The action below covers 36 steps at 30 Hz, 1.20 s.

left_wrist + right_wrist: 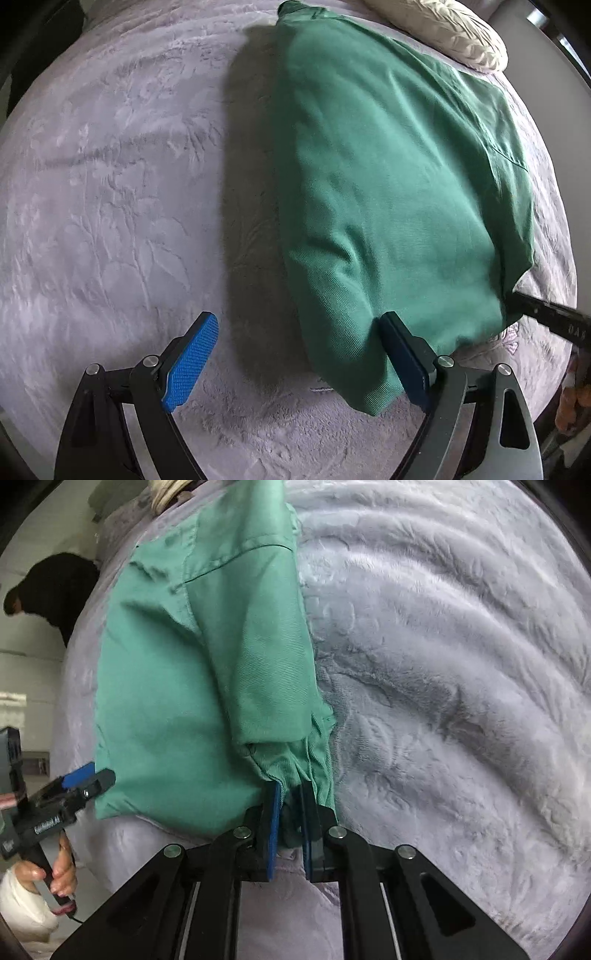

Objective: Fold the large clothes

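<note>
Garment (388, 177) half-folded on bed (110, 184); hem corner clenched by right tongs (290, 812); left tongs (295, 354) released. Regrip needed for next fold.

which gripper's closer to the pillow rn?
Neither clearly. Both sit at the near hem of the green garment, opposite the pillow. Right gripper is shut on a bunched corner; left gripper is open at the other corner.
</note>
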Each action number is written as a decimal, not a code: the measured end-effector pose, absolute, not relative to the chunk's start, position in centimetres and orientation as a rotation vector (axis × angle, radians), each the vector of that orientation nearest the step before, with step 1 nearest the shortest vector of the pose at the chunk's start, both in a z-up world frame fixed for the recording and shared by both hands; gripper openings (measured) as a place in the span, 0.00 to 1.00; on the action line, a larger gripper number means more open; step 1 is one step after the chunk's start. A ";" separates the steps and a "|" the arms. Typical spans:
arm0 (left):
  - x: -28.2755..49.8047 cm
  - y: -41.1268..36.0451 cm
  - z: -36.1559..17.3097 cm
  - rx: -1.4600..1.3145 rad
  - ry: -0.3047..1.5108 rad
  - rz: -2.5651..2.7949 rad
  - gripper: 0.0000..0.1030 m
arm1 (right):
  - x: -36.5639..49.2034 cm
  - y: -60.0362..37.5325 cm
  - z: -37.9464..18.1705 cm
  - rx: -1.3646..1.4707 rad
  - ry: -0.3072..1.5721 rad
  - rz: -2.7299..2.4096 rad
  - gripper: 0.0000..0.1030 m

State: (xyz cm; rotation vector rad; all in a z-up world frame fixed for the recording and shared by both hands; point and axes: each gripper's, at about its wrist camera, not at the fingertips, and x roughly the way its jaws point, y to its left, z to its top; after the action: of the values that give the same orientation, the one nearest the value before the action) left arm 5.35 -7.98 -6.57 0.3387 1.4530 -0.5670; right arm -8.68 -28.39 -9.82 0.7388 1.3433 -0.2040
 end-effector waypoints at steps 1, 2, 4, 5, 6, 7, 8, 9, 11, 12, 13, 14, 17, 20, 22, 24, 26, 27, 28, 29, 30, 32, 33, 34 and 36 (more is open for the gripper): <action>5.8 -7.9 -6.8 0.332 1.459 -0.564 0.87 | -8.8 -28.3 -9.4 0.733 1.347 -0.204 0.13; 5.9 -7.9 -6.8 0.330 1.464 -0.562 0.87 | -8.9 -28.2 -9.1 0.733 1.349 -0.206 0.13; 6.1 -7.9 -6.8 0.331 1.470 -0.564 0.87 | -10.4 -28.1 -8.5 0.740 1.350 -0.210 0.13; 6.6 -7.8 -7.1 0.329 1.477 -0.568 0.87 | -10.8 -28.3 -8.2 0.746 1.351 -0.212 0.13; 7.0 -7.8 -7.2 0.325 1.487 -0.574 0.87 | -11.2 -28.2 -8.0 0.749 1.352 -0.214 0.13; 7.0 -7.8 -7.3 0.319 1.497 -0.581 0.87 | -11.6 -28.1 -8.1 0.752 1.353 -0.219 0.13; 7.1 -7.8 -7.3 0.311 1.510 -0.589 0.87 | -12.1 -29.1 -7.4 0.757 1.353 -0.224 0.13; 7.1 -7.8 -7.3 0.303 1.521 -0.598 0.87 | -12.6 -29.5 -7.6 0.761 1.352 -0.227 0.13; 7.2 -8.0 -7.3 0.295 1.533 -0.612 0.87 | -13.3 -29.9 -7.4 0.767 1.352 -0.236 0.13; 7.2 -8.0 -7.2 0.293 1.536 -0.618 0.87 | -13.8 -30.3 -7.3 0.770 1.351 -0.238 0.13; 7.2 -7.8 -7.2 0.291 1.538 -0.623 0.87 | -13.6 -30.3 -7.2 0.773 1.350 -0.241 0.13; 7.3 -7.9 -7.1 0.288 1.541 -0.628 0.87 | -13.6 -30.5 -7.2 0.776 1.349 -0.242 0.13; 7.6 -7.9 -6.6 0.287 1.543 -0.643 0.87 | -13.9 -30.8 -6.8 0.778 1.339 -0.251 0.13; 7.8 -7.9 -6.3 0.289 1.541 -0.653 0.87 | -13.4 -31.2 -6.5 0.783 1.325 -0.262 0.20; 7.9 -7.7 -5.8 0.292 1.539 -0.658 0.87 | -13.4 -31.6 -5.9 0.772 1.315 -0.279 0.42; 8.1 -8.0 -5.6 0.294 1.538 -0.665 0.87 | -13.4 -32.0 -5.4 0.756 1.300 -0.290 0.56; 7.9 -8.3 -5.6 0.295 1.538 -0.671 0.87 | -13.3 -32.3 -5.1 0.752 1.294 -0.290 0.56; 7.9 -8.4 -5.6 0.296 1.538 -0.674 0.87 | -13.3 -32.4 -4.9 0.751 1.291 -0.291 0.56; 7.9 -8.5 -5.6 0.297 1.537 -0.677 0.87 | -13.3 -32.6 -4.9 0.750 1.290 -0.291 0.56; 7.7 -8.6 -5.6 0.298 1.535 -0.678 0.87 | -13.3 -32.8 -4.8 0.748 1.290 -0.291 0.56; 7.8 -8.8 -5.7 0.299 1.534 -0.680 0.87 | -13.3 -32.9 -4.7 0.746 1.290 -0.292 0.56; 8.0 -8.7 -5.7 0.299 1.529 -0.688 0.87 | -13.2 -33.0 -4.6 0.745 1.291 -0.292 0.56; 8.2 -8.8 -5.6 0.294 1.525 -0.697 0.87 | -13.2 -33.1 -4.7 0.744 1.292 -0.292 0.56; 8.1 -9.1 -5.1 0.286 1.518 -0.709 0.87 | -13.1 -33.3 -4.6 0.742 1.292 -0.292 0.56; 8.3 -9.0 -3.9 0.264 1.502 -0.730 0.87 | -12.8 -33.6 -4.6 0.735 1.292 -0.289 0.58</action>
State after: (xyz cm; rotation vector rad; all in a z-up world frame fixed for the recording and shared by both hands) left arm 8.34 -8.96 -3.88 0.2642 1.5018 -0.7304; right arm -12.81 -33.61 -4.61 0.7351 1.2920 -0.2885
